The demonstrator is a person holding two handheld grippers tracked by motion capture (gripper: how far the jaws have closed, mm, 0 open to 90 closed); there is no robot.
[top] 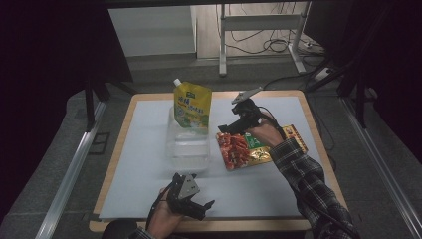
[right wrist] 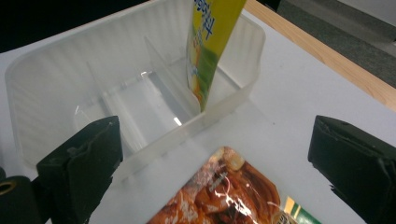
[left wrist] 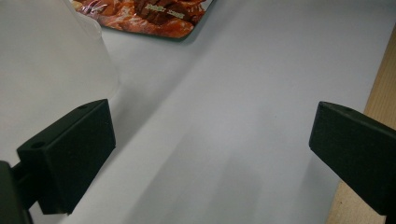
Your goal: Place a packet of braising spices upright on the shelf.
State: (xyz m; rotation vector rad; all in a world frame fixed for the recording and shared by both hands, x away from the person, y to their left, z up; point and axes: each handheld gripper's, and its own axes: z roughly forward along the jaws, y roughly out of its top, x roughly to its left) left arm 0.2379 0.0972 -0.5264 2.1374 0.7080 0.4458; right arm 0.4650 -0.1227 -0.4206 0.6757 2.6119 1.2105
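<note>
A clear plastic bin [top: 188, 144] with inner dividers stands on the white mat. A yellow spouted pouch [top: 192, 106] stands upright in its far compartment. To the right of the bin, a red and gold snack packet [top: 249, 149] lies flat on the mat. My right gripper [top: 225, 128] hovers open over the packet's left end, between packet and bin, with nothing between its jaws. In the right gripper view the bin [right wrist: 130, 93], pouch [right wrist: 210, 42] and packet [right wrist: 224, 191] lie just ahead. My left gripper [top: 206, 209] rests open near the front edge, empty, with the bin wall [left wrist: 46, 60] at its left.
The white mat [top: 149, 174] covers a wooden table whose rim [top: 318, 144] shows on all sides. Beyond the far edge are a metal table frame [top: 223, 50] and floor cables [top: 278, 45]. A dark post [top: 89, 104] stands at the left.
</note>
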